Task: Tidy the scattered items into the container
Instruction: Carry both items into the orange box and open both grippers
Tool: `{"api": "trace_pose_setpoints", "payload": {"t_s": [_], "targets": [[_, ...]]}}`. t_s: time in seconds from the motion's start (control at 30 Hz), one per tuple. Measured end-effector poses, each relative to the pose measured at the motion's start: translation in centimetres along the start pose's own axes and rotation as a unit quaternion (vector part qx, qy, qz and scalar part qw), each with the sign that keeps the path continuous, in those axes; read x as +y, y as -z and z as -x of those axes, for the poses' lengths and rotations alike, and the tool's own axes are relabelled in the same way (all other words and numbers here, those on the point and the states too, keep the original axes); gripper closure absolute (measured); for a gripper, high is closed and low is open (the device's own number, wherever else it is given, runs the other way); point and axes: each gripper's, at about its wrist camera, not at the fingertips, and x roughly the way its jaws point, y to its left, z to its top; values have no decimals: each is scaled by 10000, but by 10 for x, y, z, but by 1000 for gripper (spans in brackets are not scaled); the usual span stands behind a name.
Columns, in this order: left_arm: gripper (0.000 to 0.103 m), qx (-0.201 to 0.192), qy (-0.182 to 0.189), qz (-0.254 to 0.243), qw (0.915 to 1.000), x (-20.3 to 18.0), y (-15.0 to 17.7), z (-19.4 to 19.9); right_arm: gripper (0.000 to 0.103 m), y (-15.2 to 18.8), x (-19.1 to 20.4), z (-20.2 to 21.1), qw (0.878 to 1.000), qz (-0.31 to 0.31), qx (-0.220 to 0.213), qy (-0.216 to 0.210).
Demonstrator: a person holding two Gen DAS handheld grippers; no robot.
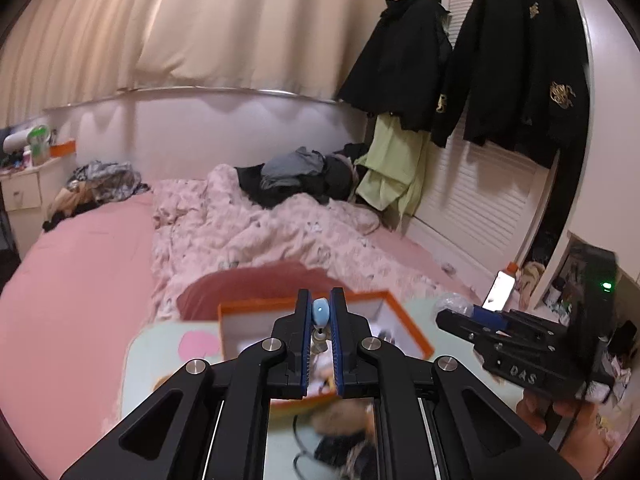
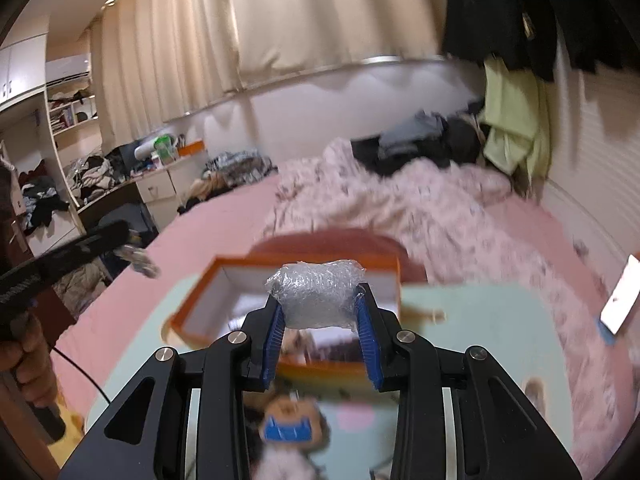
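Note:
An orange box with a white inside (image 1: 404, 324) (image 2: 208, 296) stands open on a pale green table (image 1: 160, 360) (image 2: 480, 340) on the bed. My left gripper (image 1: 321, 308) is shut on a small light-blue keychain charm (image 1: 321, 311) and holds it above the box. My right gripper (image 2: 320, 304) is shut on a bubble-wrap bundle (image 2: 316, 292) and holds it over the box. In the left wrist view the right gripper (image 1: 460, 316) shows at the right with the bundle (image 1: 452, 303). In the right wrist view the left gripper (image 2: 132, 240) shows at the left, blurred.
A pink bed (image 1: 80, 264) with a rumpled quilt (image 1: 260, 232) lies behind the table. A red cushion (image 1: 256, 284) sits behind the box. A white phone (image 2: 620, 296) lies at the right. Dark cables and small blurred items (image 1: 340, 440) lie on the near table.

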Motion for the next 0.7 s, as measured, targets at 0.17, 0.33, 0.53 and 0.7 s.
{"api": "trace_pose_setpoints", "payload": {"t_s": [0.17, 0.33, 0.53, 0.7], "targets": [[94, 228, -81, 87, 9997, 6, -4, -30, 68, -19, 14, -17, 9998, 193, -44, -9], [94, 535, -160, 127, 9984, 14, 17, -52, 68, -11, 10, -44, 9996, 74, 286, -14], [56, 569, -165, 404, 9974, 24, 23, -56, 56, -5, 5, -66, 9972, -56, 725, 170], [21, 2, -333, 433, 9985, 24, 19, -28, 30, -5, -6, -48, 9985, -419, 334, 89]]}}
